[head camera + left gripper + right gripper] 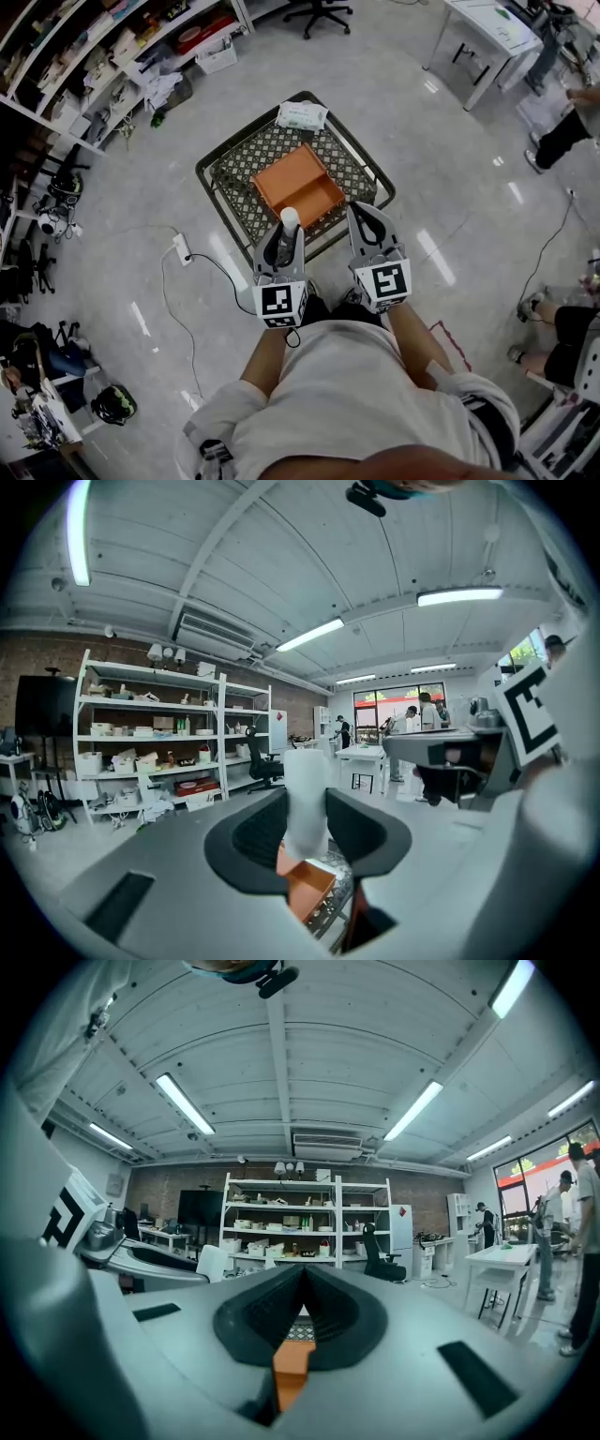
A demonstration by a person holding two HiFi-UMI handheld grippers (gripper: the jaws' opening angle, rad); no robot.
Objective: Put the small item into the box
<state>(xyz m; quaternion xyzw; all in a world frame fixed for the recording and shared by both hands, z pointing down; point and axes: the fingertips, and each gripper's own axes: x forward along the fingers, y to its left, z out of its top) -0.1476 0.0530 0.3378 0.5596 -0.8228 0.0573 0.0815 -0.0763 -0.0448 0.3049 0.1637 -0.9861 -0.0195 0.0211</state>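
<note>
An orange box [298, 185] lies open on a low black mesh table [234, 161]. My left gripper [286, 228] is shut on a small white bottle [290, 221], held upright just above the box's near edge. In the left gripper view the white bottle [306, 803] stands between the dark pads, with the orange box [307, 892] below. My right gripper [366, 218] hovers beside it over the table's near right edge, jaws shut and empty. In the right gripper view, my right gripper [302, 1312] shows the orange box [291, 1369] through the gap beneath the pads.
A white packet [302, 115] lies at the table's far end. A power strip and cable [183, 249] trail on the floor at left. Shelving [112, 66] lines the far left, white desks [492, 33] stand far right, and people sit or stand at the right edge.
</note>
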